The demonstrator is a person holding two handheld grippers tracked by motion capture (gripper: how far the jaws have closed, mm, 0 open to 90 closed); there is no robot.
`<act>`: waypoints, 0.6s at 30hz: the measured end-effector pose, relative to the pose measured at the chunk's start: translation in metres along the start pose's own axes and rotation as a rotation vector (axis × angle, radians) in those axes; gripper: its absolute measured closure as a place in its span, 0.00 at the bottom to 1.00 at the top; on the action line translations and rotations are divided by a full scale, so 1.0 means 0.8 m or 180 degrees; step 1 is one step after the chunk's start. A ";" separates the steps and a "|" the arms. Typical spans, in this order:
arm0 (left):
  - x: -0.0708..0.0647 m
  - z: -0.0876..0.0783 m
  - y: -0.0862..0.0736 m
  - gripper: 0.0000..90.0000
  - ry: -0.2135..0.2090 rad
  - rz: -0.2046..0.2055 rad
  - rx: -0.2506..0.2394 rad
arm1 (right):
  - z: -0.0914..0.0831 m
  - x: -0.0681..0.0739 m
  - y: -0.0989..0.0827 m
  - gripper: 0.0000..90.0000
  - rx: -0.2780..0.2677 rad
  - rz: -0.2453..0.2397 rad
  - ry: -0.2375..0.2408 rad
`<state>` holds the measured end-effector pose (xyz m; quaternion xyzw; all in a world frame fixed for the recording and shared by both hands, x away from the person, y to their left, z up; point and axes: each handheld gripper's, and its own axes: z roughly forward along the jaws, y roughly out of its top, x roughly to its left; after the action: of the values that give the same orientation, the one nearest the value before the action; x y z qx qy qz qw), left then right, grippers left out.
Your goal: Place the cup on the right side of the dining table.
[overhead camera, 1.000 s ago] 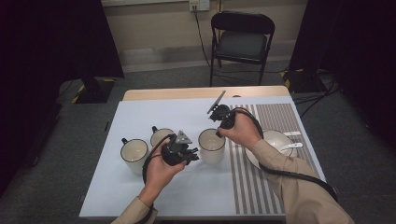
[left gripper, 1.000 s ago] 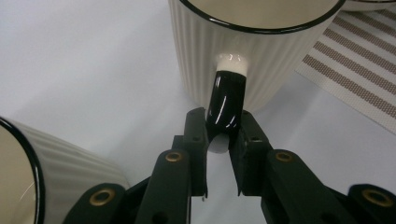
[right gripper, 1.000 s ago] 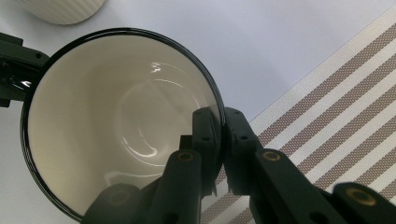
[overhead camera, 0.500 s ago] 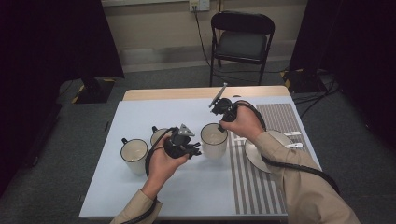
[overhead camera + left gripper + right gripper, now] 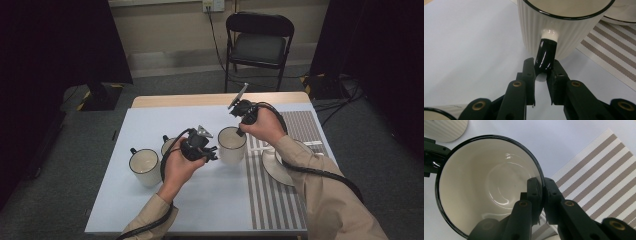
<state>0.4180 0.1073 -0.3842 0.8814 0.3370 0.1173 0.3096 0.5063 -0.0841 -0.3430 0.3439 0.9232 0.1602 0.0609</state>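
The left gripper point(image 5: 200, 147) has closed in on the ribbed cream ceramic mug with the black rim point(image 5: 232, 145). A second ago it hung short of the mug over the pale blue mat point(image 5: 150, 125); now its jaws are clenched on the mug's glossy black handle point(image 5: 545, 57), one jaw on each side. The right gripper point(image 5: 243, 112) has kept its place at the mug's far side, and in the right gripper view its jaws pinch the thin black rim point(image 5: 539, 182), one inside the wall and one outside. So the mug is now held at two points, rim and handle.

The mug itself has barely shifted. It stands upright near the middle of the bench, on the blue mat and just beside the edge of the brown-striped placemat point(image 5: 280, 200) that covers the bench's right side. A white plate point(image 5: 275, 167) lies on that placemat, near the right edge, partly under the person's right forearm. Two more cream mugs with black rims stand toward the left edge: one point(image 5: 144, 166) in the open, the other point(image 5: 168, 145) half hidden behind the left gripper.

With the handle now secured, my judgement is that the work has reached a handover or a two-gripper carry, probably toward the striped placemat. The rim pinch could be let go without the mug tipping.
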 end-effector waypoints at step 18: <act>0.010 0.014 0.022 0.86 0.0034 -0.0002 0.0049 | 0.002 -0.025 0.006 0.94 0.0010 0.0075 0.0004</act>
<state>0.4376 0.0969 -0.3817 0.8830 0.3398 0.1193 0.3010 0.5245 -0.0936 -0.3430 0.3547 0.9194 0.1597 0.0578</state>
